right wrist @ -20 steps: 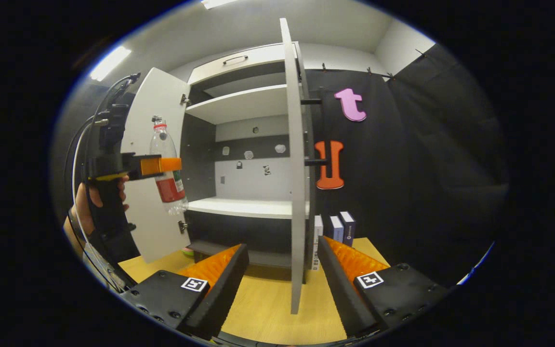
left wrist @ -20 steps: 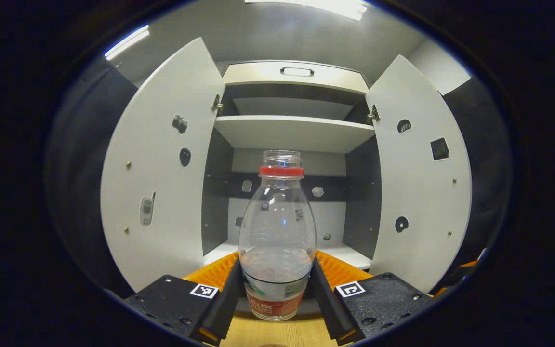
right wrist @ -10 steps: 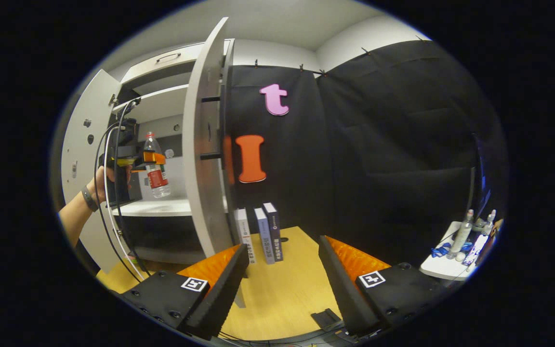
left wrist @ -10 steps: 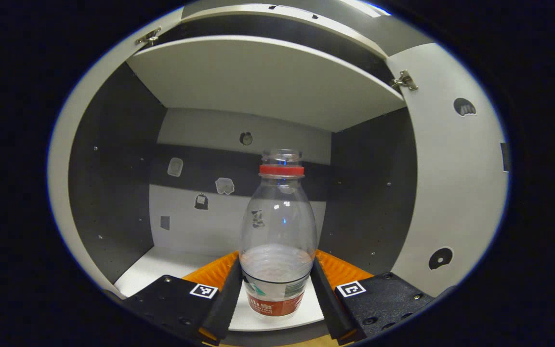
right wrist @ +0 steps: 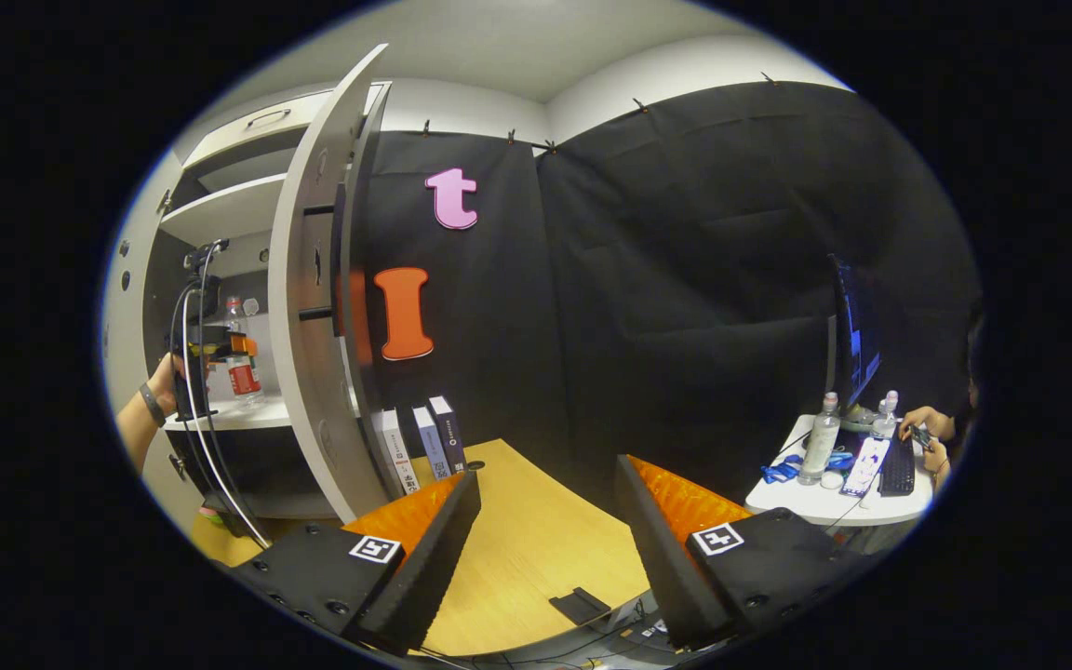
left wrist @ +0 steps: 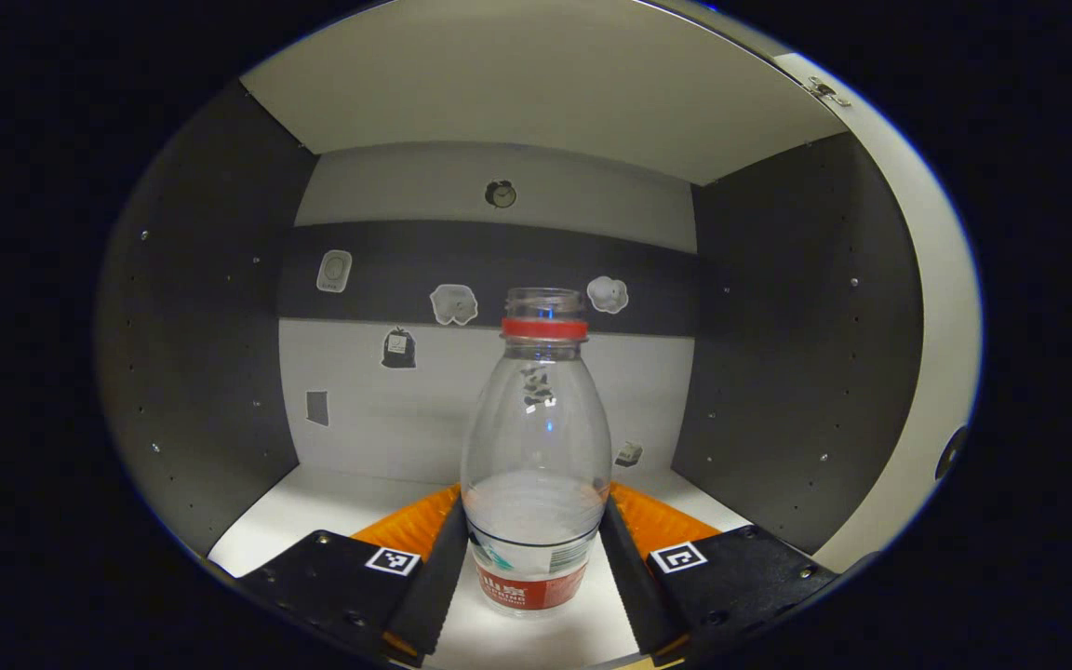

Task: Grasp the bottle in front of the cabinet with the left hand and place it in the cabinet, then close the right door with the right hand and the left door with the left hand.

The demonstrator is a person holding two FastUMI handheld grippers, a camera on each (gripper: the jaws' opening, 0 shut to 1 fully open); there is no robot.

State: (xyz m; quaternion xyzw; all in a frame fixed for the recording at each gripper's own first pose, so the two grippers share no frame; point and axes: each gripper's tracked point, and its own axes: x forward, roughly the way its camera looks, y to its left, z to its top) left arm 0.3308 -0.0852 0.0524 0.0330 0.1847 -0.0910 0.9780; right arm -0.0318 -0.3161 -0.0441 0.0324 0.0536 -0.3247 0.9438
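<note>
A clear plastic bottle (left wrist: 536, 447) with a red neck ring and a red label stands upright between my left gripper (left wrist: 534, 568)'s two fingers, which are shut on its lower body. It sits inside the cabinet, over the white lower shelf (left wrist: 313, 507). In the right gripper view the bottle (right wrist: 240, 358) and the left gripper (right wrist: 210, 344) show far left inside the cabinet, held by a hand (right wrist: 162, 380). The right door (right wrist: 308, 307) stands open, edge-on. My right gripper (right wrist: 545, 549) is open over the wooden table, holding nothing.
Three books (right wrist: 420, 442) stand on the wooden table (right wrist: 517, 540) behind the right door. A small white side table (right wrist: 834, 498) with bottles and a keyboard stands at the far right, another person's hands on it. The cabinet's dark side walls (left wrist: 210, 354) flank the bottle.
My left gripper has carried the bottle deeper into the cabinet, over the lower shelf. My right gripper has swung to the right, past the right door's outer side.
</note>
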